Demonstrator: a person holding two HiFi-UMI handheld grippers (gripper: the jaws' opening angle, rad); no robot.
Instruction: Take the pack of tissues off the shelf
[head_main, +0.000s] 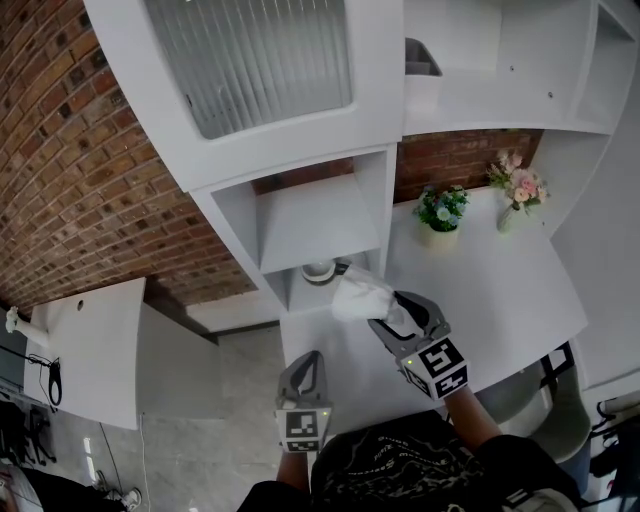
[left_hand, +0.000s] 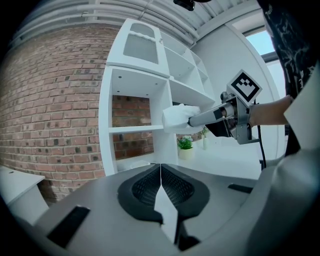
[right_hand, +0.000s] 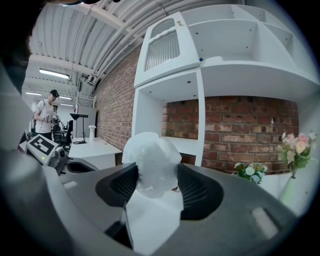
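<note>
The pack of tissues (head_main: 358, 296), soft and white in clear wrap, is clamped between the jaws of my right gripper (head_main: 384, 318). It hangs in the air just in front of the white shelf unit (head_main: 372, 190), near its low compartment. In the right gripper view the pack (right_hand: 151, 162) fills the gap between the two dark pads of the right gripper (right_hand: 152, 176). My left gripper (head_main: 304, 368) is low and near my body with its jaws together and nothing in them. The left gripper view shows the left gripper (left_hand: 160, 172) shut, with the pack (left_hand: 176, 118) held up by the right gripper (left_hand: 194, 121).
A round white object (head_main: 320, 270) sits in the low compartment behind the pack. On the white counter (head_main: 500, 290) stand a small potted plant (head_main: 441, 212) and a vase of pink flowers (head_main: 518, 190). A white table (head_main: 90, 350) stands at the left. A person (right_hand: 47, 117) stands far off.
</note>
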